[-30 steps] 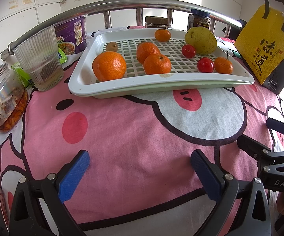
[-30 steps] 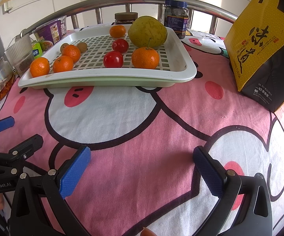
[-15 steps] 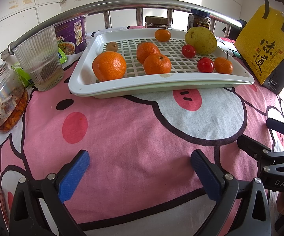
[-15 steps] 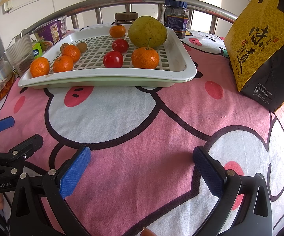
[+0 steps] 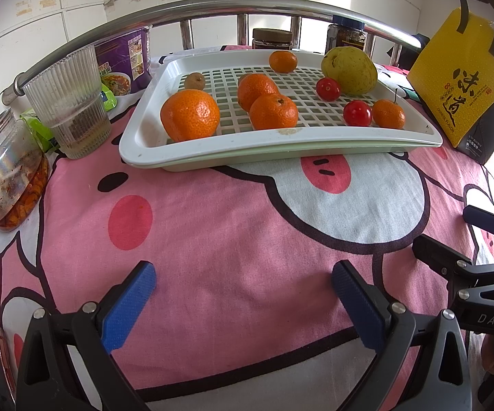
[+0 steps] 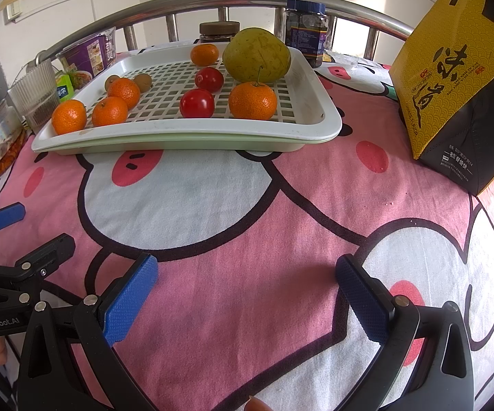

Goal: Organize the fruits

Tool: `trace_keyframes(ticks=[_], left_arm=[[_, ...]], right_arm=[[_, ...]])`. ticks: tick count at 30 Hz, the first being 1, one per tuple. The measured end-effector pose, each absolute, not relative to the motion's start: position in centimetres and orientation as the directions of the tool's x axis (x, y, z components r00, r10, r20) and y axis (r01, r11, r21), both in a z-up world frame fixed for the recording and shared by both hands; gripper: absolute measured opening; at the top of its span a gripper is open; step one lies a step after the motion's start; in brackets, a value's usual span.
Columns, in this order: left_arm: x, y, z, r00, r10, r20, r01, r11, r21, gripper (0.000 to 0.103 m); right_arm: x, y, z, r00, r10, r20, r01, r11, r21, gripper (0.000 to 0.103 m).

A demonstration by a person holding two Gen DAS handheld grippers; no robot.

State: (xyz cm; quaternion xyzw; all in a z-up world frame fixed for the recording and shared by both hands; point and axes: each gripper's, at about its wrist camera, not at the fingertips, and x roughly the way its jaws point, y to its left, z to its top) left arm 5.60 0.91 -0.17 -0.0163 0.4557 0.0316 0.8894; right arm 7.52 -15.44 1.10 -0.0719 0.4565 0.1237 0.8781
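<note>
Nothing has moved since the earlier frames: both the left hand-held gripper (image 5: 243, 289) and right hand-held gripper (image 6: 247, 284) hover released over the pink bedsheet (image 5: 212, 226). Toward 12 o'clock, mandarins (image 5: 190, 114), cherry tomatoes (image 6: 197, 103) and a pear (image 6: 256, 54) sit on the white slotted tray (image 5: 212, 145).

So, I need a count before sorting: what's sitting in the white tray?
In the white tray: five oranges, two red tomatoes, one big yellow-green fruit and two small brown fruits. Anything directly behind the big fruit is hidden.

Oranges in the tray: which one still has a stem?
The orange at the tray's front right, beside the front tomato, below the pear. A thin stem sticks up; the other four show none.
</note>
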Motion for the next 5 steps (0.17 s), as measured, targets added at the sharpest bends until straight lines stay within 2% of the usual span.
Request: trace_keyframes(ticks=[5], left_arm=[[5.61,0.91,-0.18,0.583,0.041,-0.812,-0.071,0.997,0.0,0.103]], right_arm=[[7.51,-15.45,1.1,0.553,0.152,-0.82,-0.283,0.959,-0.013,0.103]])
